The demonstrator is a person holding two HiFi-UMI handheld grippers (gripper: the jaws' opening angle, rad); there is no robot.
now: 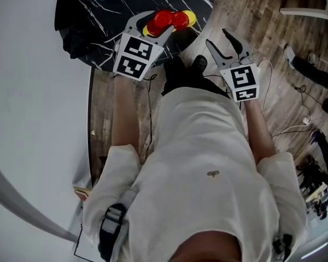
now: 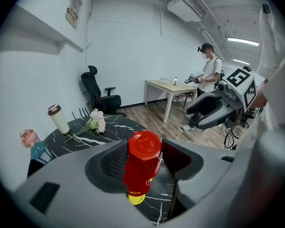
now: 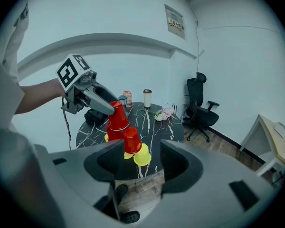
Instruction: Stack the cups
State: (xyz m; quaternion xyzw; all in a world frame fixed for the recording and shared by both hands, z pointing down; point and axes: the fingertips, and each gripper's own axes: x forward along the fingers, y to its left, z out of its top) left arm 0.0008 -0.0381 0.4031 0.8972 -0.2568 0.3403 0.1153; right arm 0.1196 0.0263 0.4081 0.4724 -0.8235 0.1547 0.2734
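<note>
Holding the top red cup (image 2: 144, 148) mouth-down between its fingers (image 2: 114, 165), the left gripper (image 1: 153, 27) stands wide, as wide as the cup's wall forces, with both fingers against its sides. The cup hangs tilted just over the pile. More red cups (image 3: 132, 140) sit directly below the fingers, with yellow cups (image 3: 143, 156) under those, all mouth-down on the black marbled desk (image 3: 154, 125).

Risks, as judged:
- The pile looks light and loose. A fingertip or the tilted rim brushing a lower red cup would likely push it off its yellow supports and bring the tier down.
- Letting go while the cup is tilted may land it on one edge. It could then slide or roll toward the desk rim, which lies close below the pile on the person's side.
- Squeezing harder could buckle the thin wall and make the cup spring when freed.
- Cannot tell whether the held rim already touches the cup beneath.

Pose:
- The left forearm (image 1: 123, 113) reaches forward, gripper pitched down over the pile, marker cube (image 1: 134, 56) facing up.
- The right gripper (image 3: 138, 170) sits short of the cups at a similar downward pitch, fingers wide apart and empty — the pile shows beyond them, not between.
</note>
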